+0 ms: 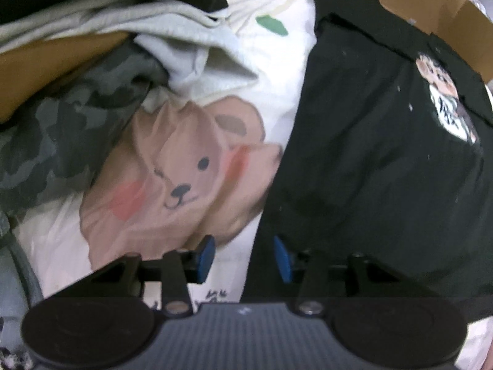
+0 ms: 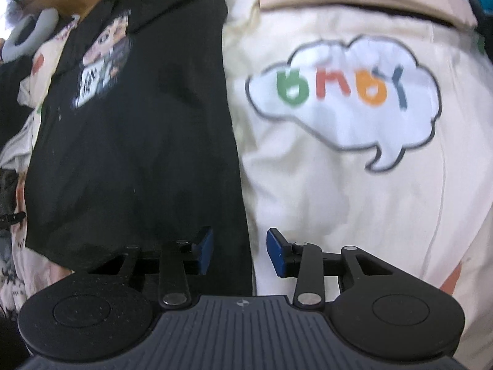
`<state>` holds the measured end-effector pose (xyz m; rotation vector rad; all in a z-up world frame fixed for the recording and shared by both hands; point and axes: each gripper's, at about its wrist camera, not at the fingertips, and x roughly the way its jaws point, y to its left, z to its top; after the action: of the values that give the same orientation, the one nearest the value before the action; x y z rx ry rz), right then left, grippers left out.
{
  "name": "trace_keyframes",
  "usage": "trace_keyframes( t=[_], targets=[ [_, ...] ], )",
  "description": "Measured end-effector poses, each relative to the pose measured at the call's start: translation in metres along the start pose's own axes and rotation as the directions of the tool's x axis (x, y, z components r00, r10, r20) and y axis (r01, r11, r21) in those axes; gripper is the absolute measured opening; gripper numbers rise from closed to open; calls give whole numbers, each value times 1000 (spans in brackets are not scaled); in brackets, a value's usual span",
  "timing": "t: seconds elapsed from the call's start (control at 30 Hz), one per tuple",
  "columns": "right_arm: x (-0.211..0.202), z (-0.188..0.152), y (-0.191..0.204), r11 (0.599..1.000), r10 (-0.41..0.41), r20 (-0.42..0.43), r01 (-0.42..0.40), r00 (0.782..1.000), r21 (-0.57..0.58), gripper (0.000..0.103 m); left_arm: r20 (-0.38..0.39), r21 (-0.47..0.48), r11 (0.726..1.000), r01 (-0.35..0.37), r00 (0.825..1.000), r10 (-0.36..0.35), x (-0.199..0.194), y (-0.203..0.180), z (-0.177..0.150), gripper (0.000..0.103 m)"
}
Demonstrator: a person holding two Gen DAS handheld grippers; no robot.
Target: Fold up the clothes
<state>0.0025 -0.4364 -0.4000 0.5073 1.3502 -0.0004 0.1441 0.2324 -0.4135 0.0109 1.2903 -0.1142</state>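
Landmark: black T-shirt (image 1: 369, 154), laid flat on a cream printed bedsheet (image 2: 339, 200).

Left gripper (image 1: 244, 257): blue pads part-way apart, nothing between them. It points steeply down over the shirt's left edge; one pad sits over the sheet, the other over black cloth. Contact with the fabric cannot be told from this view.

Right gripper (image 2: 239, 251): jaws likewise part-way apart, empty. It straddles the shirt's right edge, one pad over black cloth, the other over the sheet. Contact not discernible.

Beyond the left gripper, just beside the shirt's left edge: brown bear face print (image 1: 185, 178) on the sheet. Further out from that edge, a camouflage garment (image 1: 61, 141) and a crumpled pale grey garment (image 1: 185, 52).

On the shirt's far part: small cartoon figure print (image 1: 446, 101), also seen in the right wrist view.

Beside the shirt's right edge: speech-bubble print (image 2: 345, 98) with coloured letters on the sheet.

Past the shirt's far end: brown cardboard (image 1: 431, 0).
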Motion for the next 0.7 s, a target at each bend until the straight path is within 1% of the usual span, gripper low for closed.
trace_keyframes(
  t=[0.07, 0.2, 0.4, 0.53, 0.6, 0.63, 0.7],
  targets=[
    [5, -6, 1, 1000, 2, -28, -3, 1000, -9, 40, -16, 0, 1000, -6, 1000, 6, 1, 3, -5, 44],
    [15, -16, 4, 1000, -7, -82, 5, 997, -30, 38, -53, -10, 1000, -19, 998, 18, 6, 10, -15, 37],
    [24, -31, 1, 1000, -19, -143, 15, 990, -25, 33, -54, -22, 1000, 8, 998, -9, 5, 20, -30, 37],
    [27, -39, 1, 1000, -6, -160, 3, 987, -18, 31, -54, 4, 1000, 11, 998, -11, 2, 16, -31, 37],
    [28, -42, 1, 1000, -2, -164, -1, 986, -17, 22, -53, 34, 999, 13, 999, -11, 0, 13, -31, 36],
    [28, -42, 2, 1000, 1, -166, -4, 986, -20, 16, -51, 38, 999, 15, 999, -13, 0, 13, -31, 36],
    [28, -43, 3, 1000, 5, -172, -10, 985, -27, 11, -49, 36, 999, 40, 998, -38, -3, 12, -32, 36]
  ],
)
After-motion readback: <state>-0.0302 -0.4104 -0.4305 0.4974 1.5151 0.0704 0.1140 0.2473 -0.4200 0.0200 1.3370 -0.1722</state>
